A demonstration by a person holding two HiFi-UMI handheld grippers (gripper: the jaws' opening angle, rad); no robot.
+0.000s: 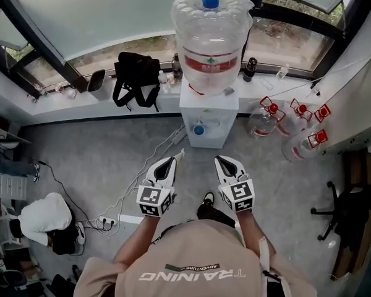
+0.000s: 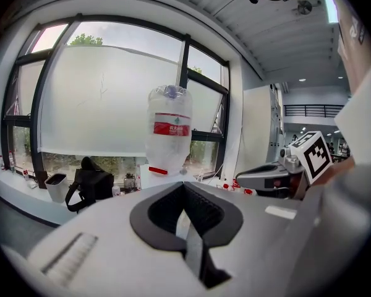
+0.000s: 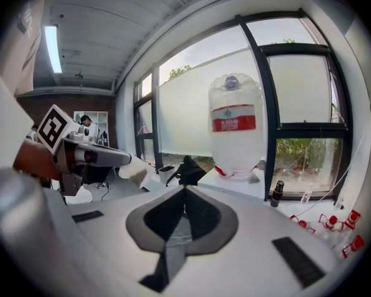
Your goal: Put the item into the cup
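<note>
Head view: person stands on the grey floor point(image 1: 111, 159) facing a white water dispenser point(image 1: 208, 119) with a big clear bottle point(image 1: 211, 39) on top. Both grippers are held out level, side by side, tips toward the dispenser but well short of it.

Left gripper point(image 1: 175, 158): its own view shows the black ribbed pads point(image 2: 205, 212) drawn together at the tips, with only a thin pale strip between them. Right gripper view shows a whitish thing pinched at that gripper's tip. It looks like a paper cup point(image 3: 136, 170), tilted, with a darker inside, though it is small and soft in focus.

Right gripper point(image 1: 219, 159): its fingers point(image 3: 203, 214) meet at the tips, a narrow closed V. A grey patch shows in the gap behind them; can't tell whether that is floor or something held. The item itself can't be picked out in any view.

Around:
- black bag point(image 1: 136, 76) on the window sill, left of the dispenser
- small dark bottle point(image 1: 250, 68) on the sill, to the right
- empty jugs with red handles point(image 1: 278, 119) on the floor beside the dispenser's right
- power strip point(image 1: 105, 221) with white cables, left of the person
- office chair point(image 1: 340, 212) at far right
</note>
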